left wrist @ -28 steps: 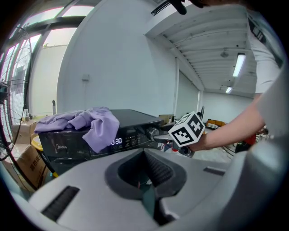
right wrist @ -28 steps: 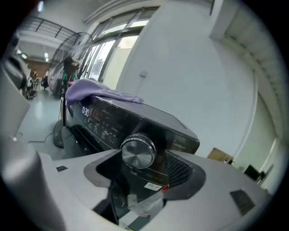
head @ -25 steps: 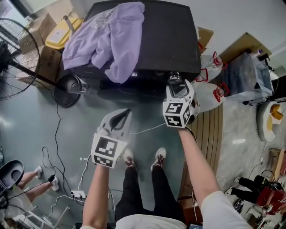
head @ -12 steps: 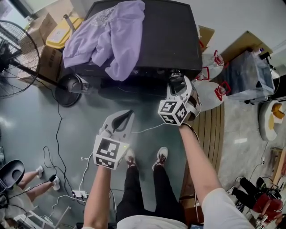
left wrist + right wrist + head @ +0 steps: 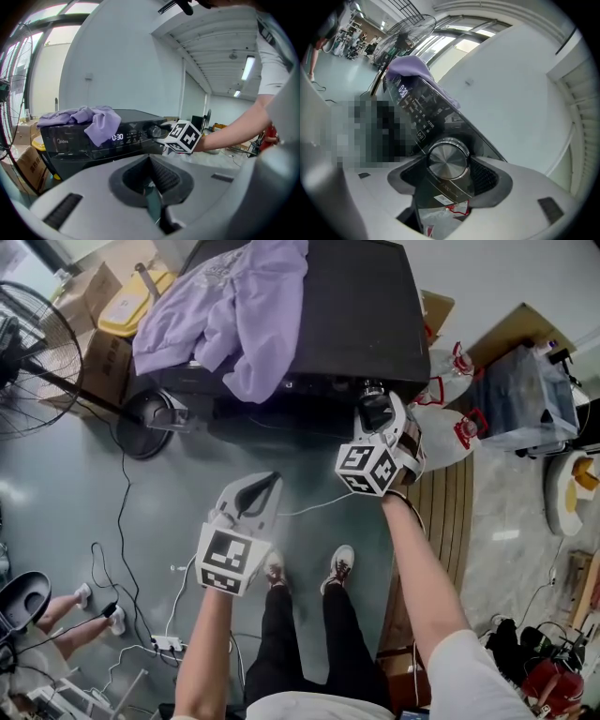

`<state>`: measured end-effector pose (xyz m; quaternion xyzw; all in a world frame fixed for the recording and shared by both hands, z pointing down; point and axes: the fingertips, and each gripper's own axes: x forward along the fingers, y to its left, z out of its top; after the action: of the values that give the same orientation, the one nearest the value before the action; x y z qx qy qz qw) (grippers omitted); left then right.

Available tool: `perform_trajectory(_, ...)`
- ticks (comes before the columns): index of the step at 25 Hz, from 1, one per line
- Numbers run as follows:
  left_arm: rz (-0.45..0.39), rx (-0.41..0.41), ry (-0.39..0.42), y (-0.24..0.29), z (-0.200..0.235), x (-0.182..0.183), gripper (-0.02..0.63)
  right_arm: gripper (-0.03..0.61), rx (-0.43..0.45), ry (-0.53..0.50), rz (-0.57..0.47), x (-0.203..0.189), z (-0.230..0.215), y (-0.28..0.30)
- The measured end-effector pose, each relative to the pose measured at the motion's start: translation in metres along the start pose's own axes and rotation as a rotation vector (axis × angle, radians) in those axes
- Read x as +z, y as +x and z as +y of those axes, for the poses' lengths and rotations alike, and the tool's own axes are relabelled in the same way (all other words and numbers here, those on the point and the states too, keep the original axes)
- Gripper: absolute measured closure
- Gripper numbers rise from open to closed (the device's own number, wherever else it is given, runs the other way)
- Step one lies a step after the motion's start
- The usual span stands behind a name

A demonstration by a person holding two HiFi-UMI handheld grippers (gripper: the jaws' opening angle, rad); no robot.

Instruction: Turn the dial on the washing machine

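Gripping the dial (image 5: 447, 158) at the right end of the washing machine (image 5: 356, 315) panel with the right gripper (image 5: 373, 407), jaws clenched on it. Rolled over since a second ago, so probably mid-turn. Holding the left gripper (image 5: 262, 486) low, well apart, jaws pressed together and empty.

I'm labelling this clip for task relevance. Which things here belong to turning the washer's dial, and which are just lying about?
In the job:
washing machine
dial
right gripper, closed on the dial

Lying about:
purple garment on the machine's top
fan
cardboard box
power strip on the floor
left gripper, shut and empty, held away from the machine
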<state>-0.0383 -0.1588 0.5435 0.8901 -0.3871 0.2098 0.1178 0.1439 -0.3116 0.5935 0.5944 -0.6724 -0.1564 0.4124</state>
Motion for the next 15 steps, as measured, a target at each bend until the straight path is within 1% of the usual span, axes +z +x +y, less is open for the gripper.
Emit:
perform_trajectory(3, 0.003, -0.002, 0.000, -0.0004, 0.0003, -0.0022, 0.600, 0.293, 0.002, 0.060, -0.001, 0.0006, -0.0018, 0.0004)
perform_trajectory(9, -0.001, 0.008, -0.003, -0.0033, 0.0051, -0.0019, 0.600, 0.295, 0.056, 0.207, 0.010, 0.0011, -0.0031, -0.0014)
perform_trajectory(15, -0.003, 0.008, -0.005, -0.0039, 0.0061, -0.0020, 0.600, 0.296, 0.116, 0.452, 0.004, -0.0003, -0.0050, -0.0011)
